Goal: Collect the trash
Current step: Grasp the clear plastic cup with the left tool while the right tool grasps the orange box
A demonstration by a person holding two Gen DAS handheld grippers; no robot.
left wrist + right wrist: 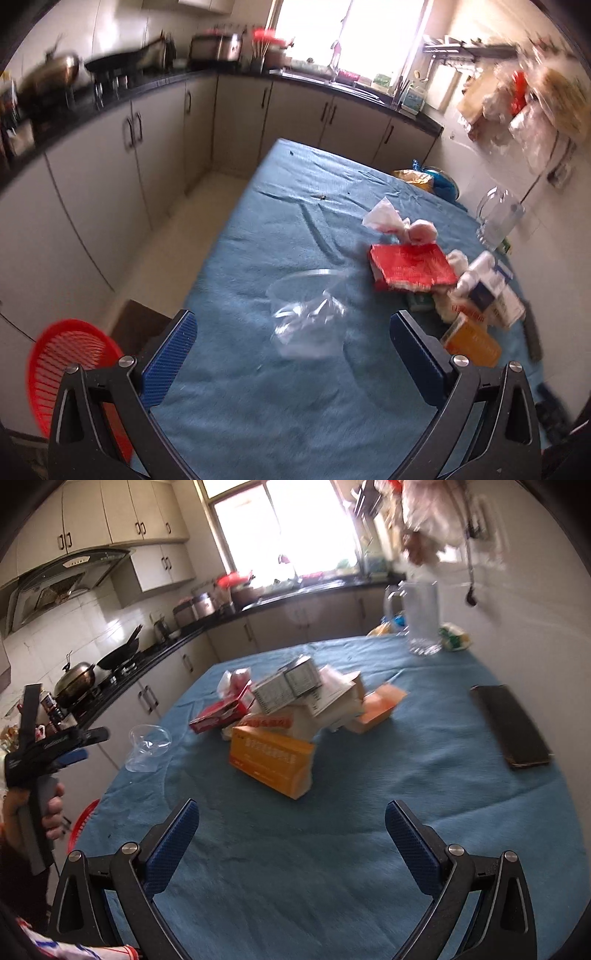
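Both views look over a worktop (258,406) draped in a blue cloth and set in a kitchen. The left hand-held gripper (293,341) hovers above the cloth with its blue-padded fingers spread wide and nothing between them; a crumpled clear plastic cup (306,314) lies on its side on the cloth directly ahead of them, at 12 o'clock in the left wrist view. The right hand-held gripper (291,827) is likewise spread apart and empty, held over bare cloth.

The trash sits in one loose heap. From the right wrist view, an orange box (271,762) lies nearest, at 12 o'clock, with a red box (219,716) behind it toward 11 o'clock and white printed cartons (295,686) stacked on top — a second, paler orange carton (376,707) leans at the heap's 2 o'clock side. Crumpled tissue (384,218) rests just beyond the red box in the left wrist view.

A clear glass pitcher (421,616) stands upright near the far wall edge, well apart from the heap. A dark flat case (511,725) lies at 2 o'clock of the right hand-held gripper. A red mesh basket (70,369) sits below the worktop's edge, at 8 o'clock in the left wrist view.
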